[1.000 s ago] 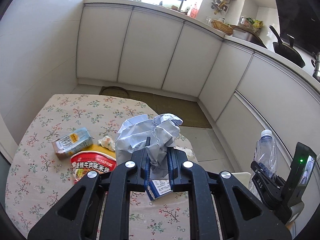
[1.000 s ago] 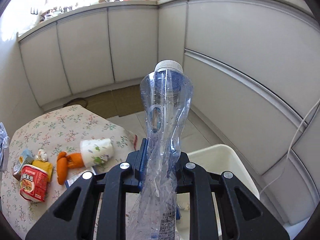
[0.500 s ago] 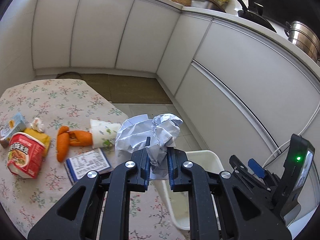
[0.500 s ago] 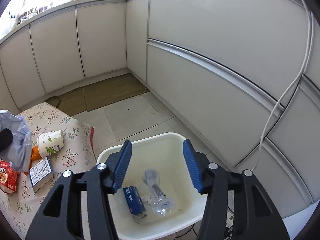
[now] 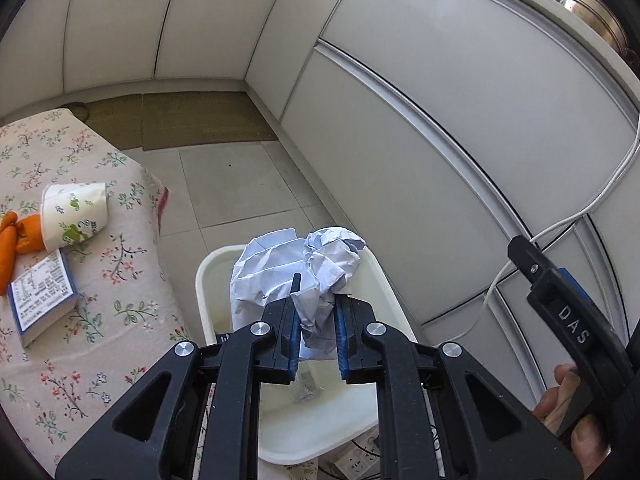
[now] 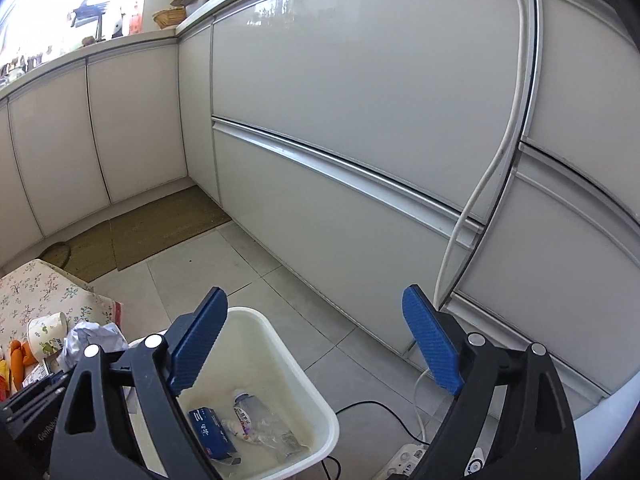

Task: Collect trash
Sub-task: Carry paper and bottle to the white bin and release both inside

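Observation:
My left gripper (image 5: 317,322) is shut on a crumpled ball of white paper (image 5: 294,266) and holds it above the white plastic bin (image 5: 208,280) on the floor. My right gripper (image 6: 316,344) has its jaws opening wide with nothing between them, over the right side of the same bin (image 6: 288,364). Inside the bin lie a crushed clear plastic bottle (image 6: 260,420) and a small blue carton (image 6: 210,432). In the right wrist view the paper ball (image 6: 94,340) shows at the left, over the bin's far edge.
A table with a flowered cloth (image 5: 100,304) stands left of the bin, bearing a paper cup (image 5: 74,216), orange peel (image 5: 16,236) and a small box (image 5: 40,296). White cabinet fronts (image 6: 360,120) curve behind. A white cable (image 6: 492,168) and power strip (image 6: 404,456) lie on the floor.
My left gripper carried the paper ball from over the table to above the bin. My right gripper let go of the plastic bottle, which now lies in the bin, and its jaws spread wide.

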`<action>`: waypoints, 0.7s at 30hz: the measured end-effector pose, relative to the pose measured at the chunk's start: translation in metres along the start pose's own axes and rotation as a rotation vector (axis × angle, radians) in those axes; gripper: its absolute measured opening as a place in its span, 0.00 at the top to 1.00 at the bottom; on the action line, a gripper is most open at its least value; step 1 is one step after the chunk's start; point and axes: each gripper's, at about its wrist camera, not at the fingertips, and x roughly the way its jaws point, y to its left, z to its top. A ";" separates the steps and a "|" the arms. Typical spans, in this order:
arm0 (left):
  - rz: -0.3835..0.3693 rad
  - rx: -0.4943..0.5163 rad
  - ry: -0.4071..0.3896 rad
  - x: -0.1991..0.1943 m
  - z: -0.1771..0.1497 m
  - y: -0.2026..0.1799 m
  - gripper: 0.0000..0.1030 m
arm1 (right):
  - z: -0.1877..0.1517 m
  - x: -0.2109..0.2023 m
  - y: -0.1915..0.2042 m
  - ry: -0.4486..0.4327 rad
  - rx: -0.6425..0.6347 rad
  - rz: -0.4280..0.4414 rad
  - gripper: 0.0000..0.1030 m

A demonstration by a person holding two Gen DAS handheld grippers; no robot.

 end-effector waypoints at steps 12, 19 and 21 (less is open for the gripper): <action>-0.022 -0.042 0.113 0.039 -0.008 0.008 0.54 | 0.002 0.009 -0.010 0.019 0.019 -0.027 0.14; 0.071 -0.029 0.038 0.015 0.003 0.004 0.29 | 0.001 0.005 -0.006 0.011 0.013 -0.024 0.13; 0.123 -0.023 0.007 0.006 0.007 0.005 0.27 | 0.002 0.004 -0.005 0.000 0.010 -0.028 0.08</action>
